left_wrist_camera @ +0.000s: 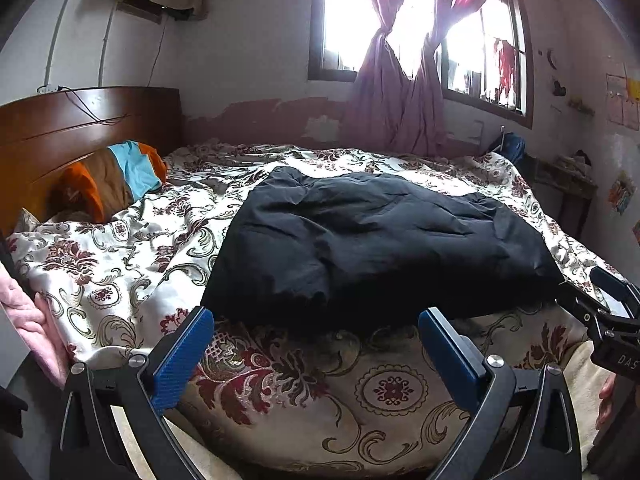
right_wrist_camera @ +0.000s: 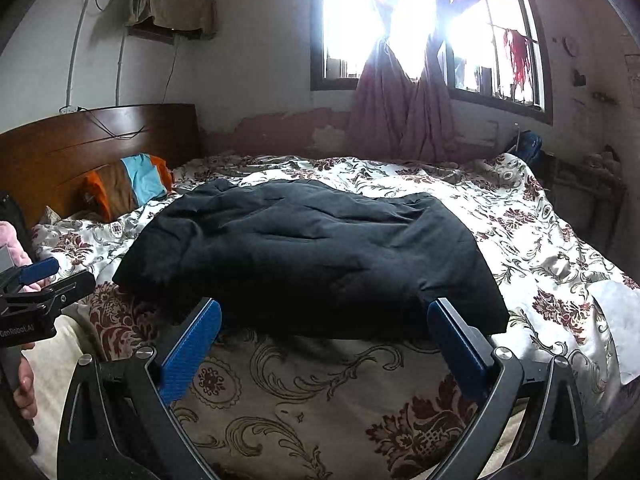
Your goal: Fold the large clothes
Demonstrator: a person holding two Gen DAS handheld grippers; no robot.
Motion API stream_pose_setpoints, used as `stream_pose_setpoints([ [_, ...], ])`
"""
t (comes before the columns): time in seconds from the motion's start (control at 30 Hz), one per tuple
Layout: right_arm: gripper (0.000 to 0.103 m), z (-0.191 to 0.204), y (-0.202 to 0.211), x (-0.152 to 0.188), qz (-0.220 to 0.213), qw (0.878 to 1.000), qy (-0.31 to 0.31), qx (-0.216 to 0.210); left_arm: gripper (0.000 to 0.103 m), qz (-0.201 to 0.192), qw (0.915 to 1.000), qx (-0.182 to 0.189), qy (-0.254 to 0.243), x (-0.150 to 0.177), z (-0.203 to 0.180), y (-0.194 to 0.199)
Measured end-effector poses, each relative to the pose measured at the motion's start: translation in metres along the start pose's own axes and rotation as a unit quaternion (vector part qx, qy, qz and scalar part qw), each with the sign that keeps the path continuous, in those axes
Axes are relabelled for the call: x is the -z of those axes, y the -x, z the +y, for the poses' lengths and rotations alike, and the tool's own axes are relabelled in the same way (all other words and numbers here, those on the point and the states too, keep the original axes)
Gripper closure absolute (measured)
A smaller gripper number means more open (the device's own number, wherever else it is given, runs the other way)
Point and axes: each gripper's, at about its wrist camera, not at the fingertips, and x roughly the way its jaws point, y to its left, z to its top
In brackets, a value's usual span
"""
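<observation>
My left gripper [left_wrist_camera: 316, 344] sits nearest, its blue pads spread wide with nothing between them, hovering over the floral bedspread [left_wrist_camera: 120, 272] just short of the garment's near edge. My right gripper [right_wrist_camera: 324, 338] is likewise spread and empty, low over the bedspread's near edge. Just beyond both lies the garment [right_wrist_camera: 304, 256], a dark padded piece resting in a broad, rumpled rectangle in the middle of the bed, touching neither gripper. Farther left, a striped pillow [left_wrist_camera: 120, 176] leans against the wooden headboard [left_wrist_camera: 80, 120]. At the far wall, tied pink curtains [right_wrist_camera: 404, 120] hang before a bright window [right_wrist_camera: 492, 40].
</observation>
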Motion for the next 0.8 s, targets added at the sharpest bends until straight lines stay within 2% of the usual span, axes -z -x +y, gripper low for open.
stream_pose_setpoints([
  [0.8,0.002,-0.0011,0.0,0.0002,0.0,1.0,-0.001,-0.001,0.0,0.0,1.0,-0.002,0.0,-0.0007,-0.0024,0.0001],
])
